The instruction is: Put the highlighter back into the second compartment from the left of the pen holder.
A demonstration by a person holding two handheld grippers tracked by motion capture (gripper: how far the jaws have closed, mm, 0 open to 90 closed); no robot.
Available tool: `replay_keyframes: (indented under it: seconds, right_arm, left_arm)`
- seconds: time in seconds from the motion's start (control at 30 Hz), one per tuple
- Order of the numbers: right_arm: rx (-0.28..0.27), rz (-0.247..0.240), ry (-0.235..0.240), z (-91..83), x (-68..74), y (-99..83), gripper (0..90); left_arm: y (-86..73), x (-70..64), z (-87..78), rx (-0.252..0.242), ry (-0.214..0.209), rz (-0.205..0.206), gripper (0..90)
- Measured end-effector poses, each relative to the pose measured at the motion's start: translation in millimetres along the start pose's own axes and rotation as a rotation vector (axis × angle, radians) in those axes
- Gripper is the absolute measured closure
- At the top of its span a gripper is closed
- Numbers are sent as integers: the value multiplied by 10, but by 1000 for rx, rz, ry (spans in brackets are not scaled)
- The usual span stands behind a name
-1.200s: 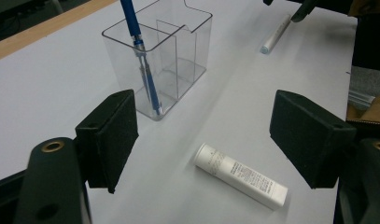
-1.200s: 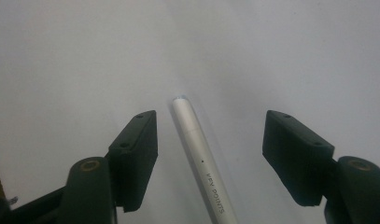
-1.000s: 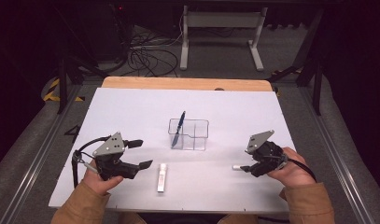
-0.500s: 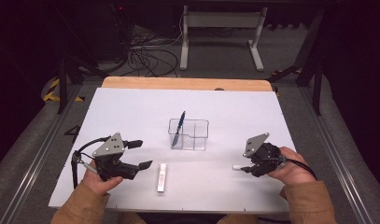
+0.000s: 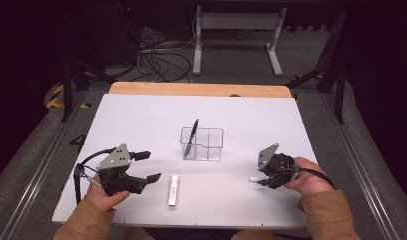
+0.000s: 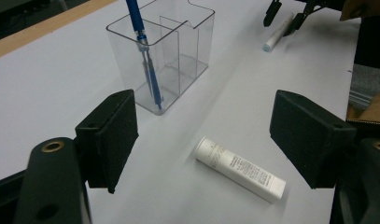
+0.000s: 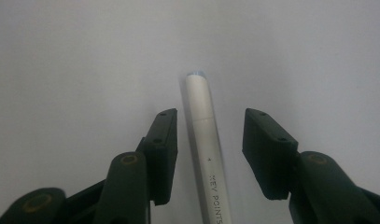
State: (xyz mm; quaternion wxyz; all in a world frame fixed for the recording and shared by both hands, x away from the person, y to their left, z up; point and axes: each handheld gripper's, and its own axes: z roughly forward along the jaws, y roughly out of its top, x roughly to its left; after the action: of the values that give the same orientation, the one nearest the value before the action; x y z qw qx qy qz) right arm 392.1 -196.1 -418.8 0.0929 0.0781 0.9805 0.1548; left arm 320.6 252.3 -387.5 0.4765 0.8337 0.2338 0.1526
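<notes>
A clear compartment holder (image 5: 203, 144) (image 6: 171, 56) stands mid-table with a blue pen (image 5: 192, 136) (image 6: 142, 44) leaning in its left cell. In front of it a white tube (image 5: 173, 190) (image 6: 239, 169) lies flat. My left gripper (image 5: 151, 166) (image 6: 211, 135) hovers left of the tube, open wide and holding nothing. On the right a white marker pen (image 5: 253, 178) (image 7: 202, 135) (image 6: 276, 36) lies on the table. My right gripper (image 5: 260, 176) (image 7: 211, 122) is low over it and open. Its jaws straddle the marker with a gap on each side.
The white tabletop (image 5: 141, 120) ends in a wooden strip (image 5: 191, 89) at the far edge. Beyond it are a dark floor, cables (image 5: 156, 62) and a white stand (image 5: 236, 30). A person's hands in tan sleeves (image 5: 326, 215) hold both grippers.
My right gripper has shifted slightly left and down, so its jaws now flank the white marker. The left gripper, tube and holder have not moved.
</notes>
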Motion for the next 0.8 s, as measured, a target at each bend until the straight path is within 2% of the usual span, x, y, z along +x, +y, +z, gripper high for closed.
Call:
replay_keyframes:
  seconds: [0.3, 0.5, 0.8]
  right_arm:
    - [40, -30, 9, 88, -9, 19, 617]
    - [51, -78, 3, 113, -4, 17, 654]
    - [41, -89, 4, 119, -5, 14, 687]
  left_arm:
    - [-16, -7, -19, -1, 1, 0, 245]
    - [-18, -13, -27, 1, 0, 2, 243]
    - [-16, -17, -13, 3, -9, 4, 243]
